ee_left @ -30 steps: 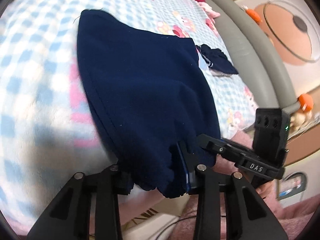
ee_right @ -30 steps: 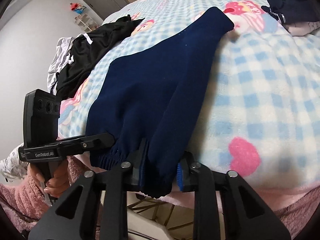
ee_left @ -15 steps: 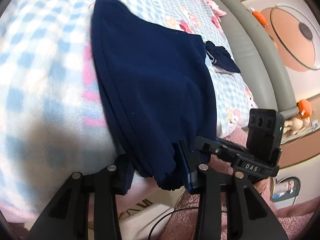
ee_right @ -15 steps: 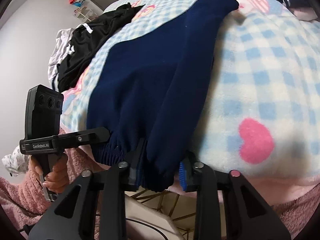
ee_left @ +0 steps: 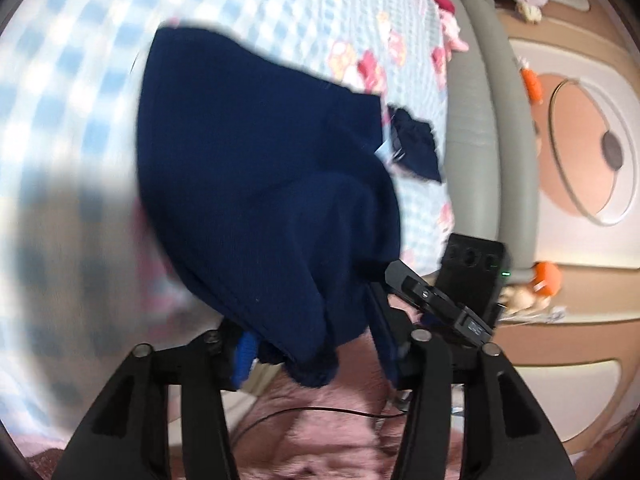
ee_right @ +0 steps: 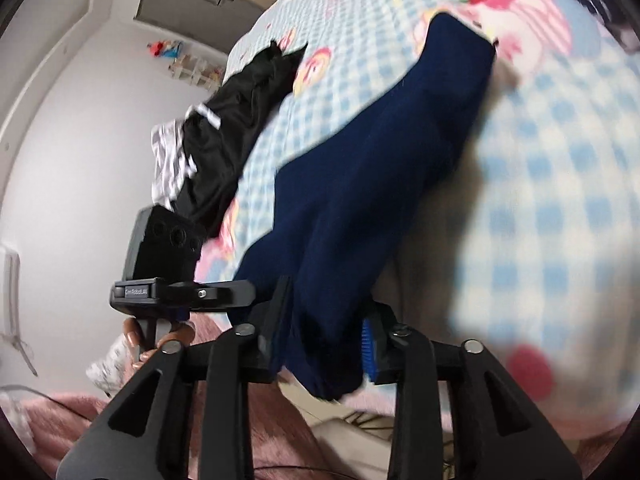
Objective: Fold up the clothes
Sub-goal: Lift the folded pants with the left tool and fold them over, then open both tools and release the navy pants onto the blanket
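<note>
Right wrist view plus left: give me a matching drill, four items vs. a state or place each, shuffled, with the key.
Items:
1. navy garment
2. black garment
3. left tool
4. small dark bundle

States or places:
A. lies alone on the checked blanket near the grey bed edge
B. clamped at its near end by both tools
C. shut on navy cloth, held beside the right tool
D. heaped at the far side of the bed with striped cloth beside it

Pairs: 1-B, 2-D, 3-C, 4-A
</note>
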Demonstrator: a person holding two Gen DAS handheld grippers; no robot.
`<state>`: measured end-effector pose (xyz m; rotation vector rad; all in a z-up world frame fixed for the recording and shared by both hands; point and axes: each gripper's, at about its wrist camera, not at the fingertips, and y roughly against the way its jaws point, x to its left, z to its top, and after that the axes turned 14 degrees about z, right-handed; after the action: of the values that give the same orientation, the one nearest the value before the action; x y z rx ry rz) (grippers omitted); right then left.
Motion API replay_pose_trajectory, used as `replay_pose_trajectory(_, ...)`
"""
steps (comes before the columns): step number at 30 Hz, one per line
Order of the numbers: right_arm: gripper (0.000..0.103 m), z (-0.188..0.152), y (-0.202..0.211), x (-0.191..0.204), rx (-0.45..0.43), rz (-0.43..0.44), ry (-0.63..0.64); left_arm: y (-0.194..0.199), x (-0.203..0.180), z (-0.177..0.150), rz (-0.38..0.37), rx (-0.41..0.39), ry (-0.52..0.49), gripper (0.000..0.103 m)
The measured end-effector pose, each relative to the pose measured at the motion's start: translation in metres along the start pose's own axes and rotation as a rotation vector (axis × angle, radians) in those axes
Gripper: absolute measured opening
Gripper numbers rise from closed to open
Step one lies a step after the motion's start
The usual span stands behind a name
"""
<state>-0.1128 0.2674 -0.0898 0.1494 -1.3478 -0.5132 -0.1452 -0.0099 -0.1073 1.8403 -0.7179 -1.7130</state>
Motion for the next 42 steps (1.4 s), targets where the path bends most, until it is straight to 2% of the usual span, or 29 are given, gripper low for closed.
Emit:
replay_pose_trajectory(6,0.038,0.038,0.010,0.004,-0.087,0.133,-0.079,0.026,-0.014,0.018,-0.105,-0.015,0.002,0.073)
replay_pose_trajectory(9,0.041,0.053,0.013,0.004,-0.122,0.149,-0.092,0.035,-0.018,0.022,-0.174,-0.031,-0.002,0.077)
replay_pose_trajectory(12,0.041,0.070,-0.006,0.002,-0.134,0.087,-0.070,0.036,-0.009,0.032,-0.258,-0.051,0.049,0.079)
replay_pose_trajectory(15,0.041,0.076,-0.010,0.005,-0.179,-0.031,-0.026,0.029,0.000,0.047,-0.320,-0.071,0.122,0.078)
replay_pose_trajectory(17,0.041,0.067,0.006,0.015,-0.227,-0.074,0.045,0.021,0.003,0.053,-0.320,-0.097,0.150,0.077)
replay_pose_trajectory(19,0.041,0.052,0.022,0.027,-0.257,-0.174,0.148,0.011,0.012,0.059,-0.309,-0.108,0.188,0.077)
replay_pose_trajectory(22,0.044,0.026,0.034,0.029,-0.161,-0.250,0.251,-0.004,0.023,0.063,-0.285,-0.105,0.230,0.077)
replay_pose_trajectory(27,0.043,0.000,0.021,0.027,0.043,-0.253,0.341,-0.022,0.034,0.068,-0.316,-0.102,0.287,0.077)
replay_pose_trajectory(30,0.043,-0.006,0.017,0.031,0.034,-0.312,0.348,-0.016,0.028,0.069,-0.315,-0.118,0.265,0.077)
replay_pose_trajectory(33,0.045,-0.011,0.034,0.016,-0.041,-0.488,0.295,-0.017,0.023,0.069,-0.309,-0.117,0.236,0.077)
replay_pose_trajectory(34,0.047,-0.015,0.039,0.008,-0.034,-0.496,0.268,-0.018,0.022,0.068,-0.307,-0.115,0.229,0.077)
replay_pose_trajectory(38,0.047,-0.039,0.034,-0.018,0.099,-0.417,0.167,-0.021,0.036,0.060,-0.332,-0.097,0.241,0.077)
replay_pose_trajectory(40,0.047,-0.052,0.018,-0.018,0.156,-0.355,0.176,-0.021,0.040,0.056,-0.342,-0.096,0.248,0.077)
replay_pose_trajectory(42,0.047,-0.055,0.003,-0.017,0.168,-0.299,0.191,-0.021,0.041,0.054,-0.344,-0.097,0.256,0.077)
